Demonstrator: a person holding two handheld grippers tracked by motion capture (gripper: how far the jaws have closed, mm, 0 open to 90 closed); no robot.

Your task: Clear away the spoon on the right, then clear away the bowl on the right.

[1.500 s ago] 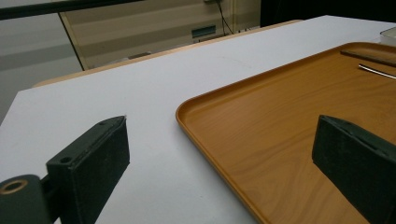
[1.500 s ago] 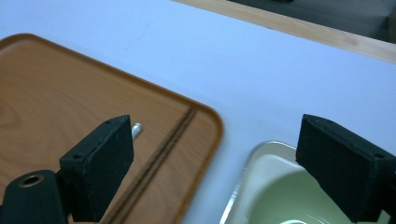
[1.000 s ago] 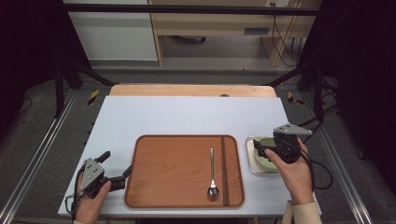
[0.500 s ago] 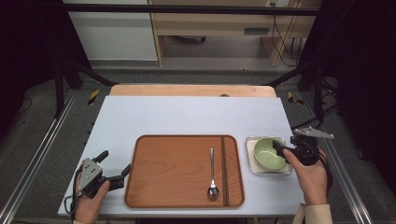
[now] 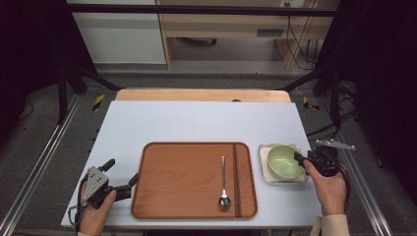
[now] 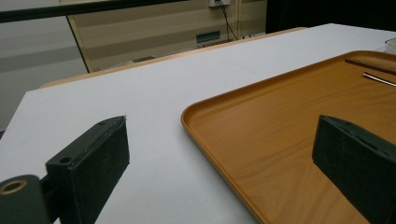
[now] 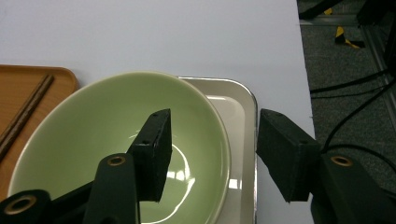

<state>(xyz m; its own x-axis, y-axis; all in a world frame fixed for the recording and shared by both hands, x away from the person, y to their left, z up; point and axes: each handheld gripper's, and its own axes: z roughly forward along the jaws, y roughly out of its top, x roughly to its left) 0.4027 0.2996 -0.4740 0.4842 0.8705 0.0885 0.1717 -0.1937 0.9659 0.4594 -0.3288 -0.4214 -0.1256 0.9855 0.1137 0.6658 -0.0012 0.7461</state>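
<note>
The right tool (image 7: pixel 210 154) straddles the near rim of the green bowl (image 7: pixel 93 140): one jaw hangs inside the bowl, the other outside, over the small cream dish (image 7: pixel 233 100) that the bowl sits in. Its jaws have just been closing, with the rim between them, but a gap shows on both sides, so the pads are not yet pressing. In the high view the bowl (image 5: pixel 284 161) lies just ahead of this tool (image 5: pixel 302 160), at the right end of the bench (image 5: pixel 196 123).

To do this grasp well, I would keep the tool steady and level while it shuts, so that the rim meets both pads squarely and well up them. The outer jaw should stay clear of the dish edge, or the dish may lift with the bowl. A glazed rim is likely slippery, so close firmly before lifting.

The left tool (image 6: pixel 219 154) rests wide, nothing between its jaws, with the wooden tray (image 6: pixel 280 140) under its far jaw.
</note>
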